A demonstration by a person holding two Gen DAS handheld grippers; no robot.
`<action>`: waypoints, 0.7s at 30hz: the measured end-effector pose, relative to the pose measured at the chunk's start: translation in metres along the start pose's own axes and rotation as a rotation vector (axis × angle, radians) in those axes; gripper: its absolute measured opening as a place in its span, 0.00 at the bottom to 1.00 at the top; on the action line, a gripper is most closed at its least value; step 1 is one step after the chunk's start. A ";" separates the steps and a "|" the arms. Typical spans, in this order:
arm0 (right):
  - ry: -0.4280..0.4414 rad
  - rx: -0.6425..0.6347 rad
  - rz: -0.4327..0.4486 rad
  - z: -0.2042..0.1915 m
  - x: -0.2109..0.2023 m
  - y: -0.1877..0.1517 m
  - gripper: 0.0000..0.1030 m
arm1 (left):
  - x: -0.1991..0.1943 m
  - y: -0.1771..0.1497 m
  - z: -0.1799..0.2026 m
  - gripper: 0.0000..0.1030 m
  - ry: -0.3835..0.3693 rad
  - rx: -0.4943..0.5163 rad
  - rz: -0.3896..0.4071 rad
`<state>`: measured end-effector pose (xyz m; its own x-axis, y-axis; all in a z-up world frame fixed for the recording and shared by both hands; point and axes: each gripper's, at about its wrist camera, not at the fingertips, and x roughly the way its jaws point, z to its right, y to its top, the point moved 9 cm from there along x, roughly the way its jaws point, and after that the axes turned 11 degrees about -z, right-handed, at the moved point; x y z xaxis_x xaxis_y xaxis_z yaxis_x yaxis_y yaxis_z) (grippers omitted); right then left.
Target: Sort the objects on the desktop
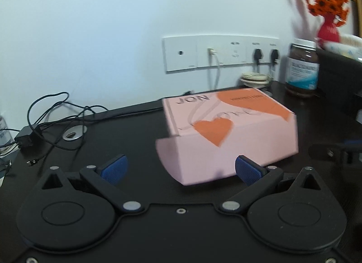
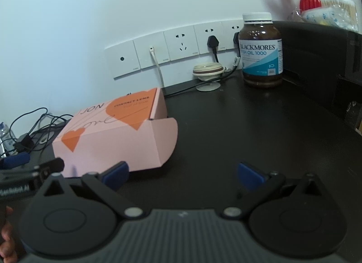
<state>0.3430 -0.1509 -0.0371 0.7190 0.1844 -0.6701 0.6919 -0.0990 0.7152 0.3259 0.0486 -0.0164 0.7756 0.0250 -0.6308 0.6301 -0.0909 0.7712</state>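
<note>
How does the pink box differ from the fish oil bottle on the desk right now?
The pink box is flat-sided cardboard with orange hearts, lying low with a side flap swung open; the fish oil bottle is a round brown container standing upright, its white cap on. The box sits near both tongs, the bottle farther back by the wall sockets. Both rest on the dark desk, and neither is gripped.

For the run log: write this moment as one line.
left gripper: open, facing pink box | right gripper: open, empty | fish oil bottle: upright by wall | desk
</note>
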 end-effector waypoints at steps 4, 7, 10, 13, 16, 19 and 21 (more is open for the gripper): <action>-0.002 0.010 -0.001 0.003 -0.006 -0.006 0.99 | -0.015 -0.008 0.007 1.00 0.023 0.020 0.033; -0.006 0.011 -0.002 0.004 -0.010 -0.009 0.99 | -0.024 -0.012 0.009 1.00 0.048 0.029 0.064; -0.011 0.010 -0.004 0.005 -0.013 -0.013 0.99 | -0.029 -0.016 0.009 1.00 0.054 0.035 0.074; -0.021 0.007 -0.009 0.004 -0.016 -0.018 0.99 | -0.032 -0.022 0.012 1.00 0.046 0.051 0.054; -0.031 0.006 -0.012 0.002 -0.020 -0.023 0.99 | -0.035 -0.029 0.015 1.00 0.032 0.070 0.037; -0.041 0.009 -0.011 0.001 -0.025 -0.027 0.99 | -0.037 -0.035 0.015 1.00 0.039 0.079 0.032; -0.038 0.022 -0.007 0.001 -0.029 -0.028 0.99 | -0.037 -0.037 0.013 1.00 0.051 0.076 0.024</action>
<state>0.3028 -0.1543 -0.0384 0.7157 0.1481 -0.6825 0.6980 -0.1197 0.7060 0.2733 0.0384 -0.0231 0.7924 0.0726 -0.6057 0.6083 -0.1671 0.7759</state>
